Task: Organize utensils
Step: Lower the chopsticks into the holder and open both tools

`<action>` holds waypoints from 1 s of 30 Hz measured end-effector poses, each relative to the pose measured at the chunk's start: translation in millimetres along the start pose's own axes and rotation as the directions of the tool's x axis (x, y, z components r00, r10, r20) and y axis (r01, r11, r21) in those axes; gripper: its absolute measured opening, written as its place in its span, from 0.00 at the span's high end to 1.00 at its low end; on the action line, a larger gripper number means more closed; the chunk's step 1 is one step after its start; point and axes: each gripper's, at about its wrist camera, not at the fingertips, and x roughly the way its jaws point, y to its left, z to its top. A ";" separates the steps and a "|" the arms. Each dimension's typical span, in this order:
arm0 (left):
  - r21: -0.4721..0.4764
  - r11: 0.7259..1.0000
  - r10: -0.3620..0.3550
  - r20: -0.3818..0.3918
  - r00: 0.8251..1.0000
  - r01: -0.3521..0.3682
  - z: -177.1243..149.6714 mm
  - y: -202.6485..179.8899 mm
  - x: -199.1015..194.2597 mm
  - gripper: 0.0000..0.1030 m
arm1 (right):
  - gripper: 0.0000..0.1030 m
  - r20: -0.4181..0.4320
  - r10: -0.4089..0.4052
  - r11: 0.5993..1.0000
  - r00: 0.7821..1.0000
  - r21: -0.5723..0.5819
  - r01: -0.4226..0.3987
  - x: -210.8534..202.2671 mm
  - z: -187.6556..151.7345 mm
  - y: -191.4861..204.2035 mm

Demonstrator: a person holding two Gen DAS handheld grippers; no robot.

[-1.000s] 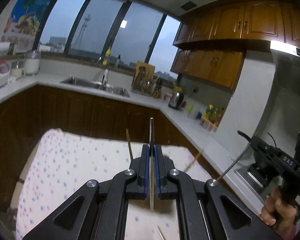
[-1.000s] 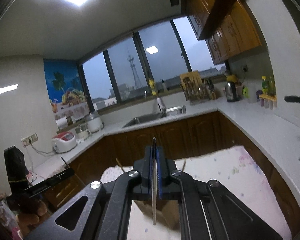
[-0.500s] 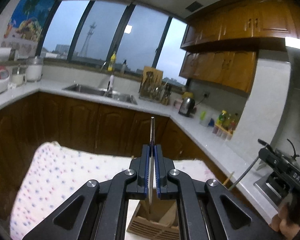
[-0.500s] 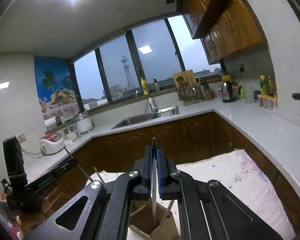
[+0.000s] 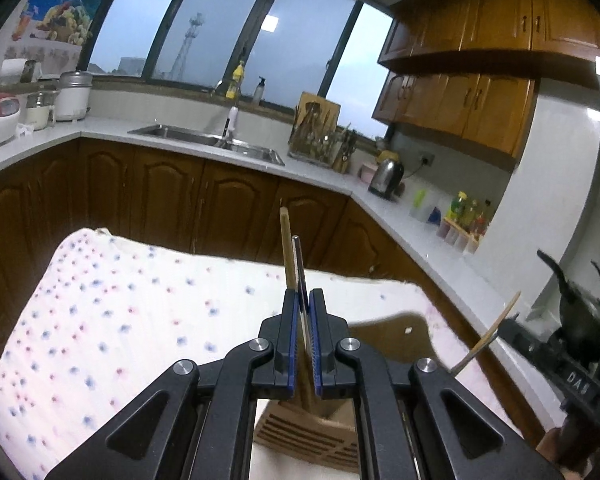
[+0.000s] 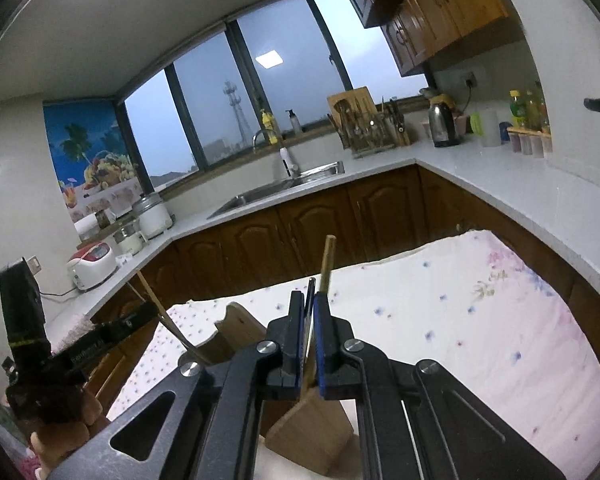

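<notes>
Fingers (image 5: 290, 340) of both grippers are pinching thin metal utensils (image 5: 300, 280) above the wooden holder (image 5: 312, 436), a chopstick (image 5: 287, 252) standing alongside.

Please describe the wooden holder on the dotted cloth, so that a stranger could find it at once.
Look at the white cloth with coloured dots in the middle of the kitchen. On it, just under both grippers, stands a light wooden holder. It is the only wooden block on the cloth, and a wooden stick rises out of it.
</notes>
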 end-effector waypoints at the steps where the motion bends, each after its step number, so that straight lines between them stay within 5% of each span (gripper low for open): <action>1: 0.001 1.000 -0.002 -0.012 1.000 0.002 -0.3 -0.6 3.0 0.96 | 0.95 -0.006 0.002 1.000 1.000 0.001 -0.002 -0.5 1.0 -0.7; 15: 0.006 1.000 0.006 -0.035 0.999 -0.006 16.3 -0.3 -8.3 0.96 | 0.91 -0.038 0.019 1.000 0.999 0.024 -0.018 4.4 5.1 -1.5; 19: -0.016 1.000 0.014 -0.035 0.999 -0.015 14.9 2.3 -16.4 0.79 | 0.89 -0.041 0.034 0.999 0.999 0.038 -0.033 2.4 4.6 -3.5; 21: -0.033 0.999 0.009 -0.021 1.000 -0.010 13.6 2.9 -24.1 0.76 | 0.77 -0.019 0.053 0.997 0.998 0.057 -0.052 -5.3 5.1 -5.4; 23: -0.046 0.999 0.006 -0.012 1.000 -0.006 10.5 4.3 -32.1 0.65 | 0.55 0.011 0.061 0.996 0.998 0.069 -0.062 -14.9 6.4 -6.2; 27: -0.060 0.998 0.019 0.022 1.000 -0.017 0.5 5.7 -56.8 0.41 | 0.45 0.057 0.081 0.993 0.995 0.079 -0.085 -35.2 10.5 -4.7; 30: -0.079 0.996 0.046 0.037 0.998 -0.043 -9.0 7.7 -76.5 0.22 | 0.15 0.090 0.095 0.991 0.991 0.081 -0.103 -50.6 11.1 -3.5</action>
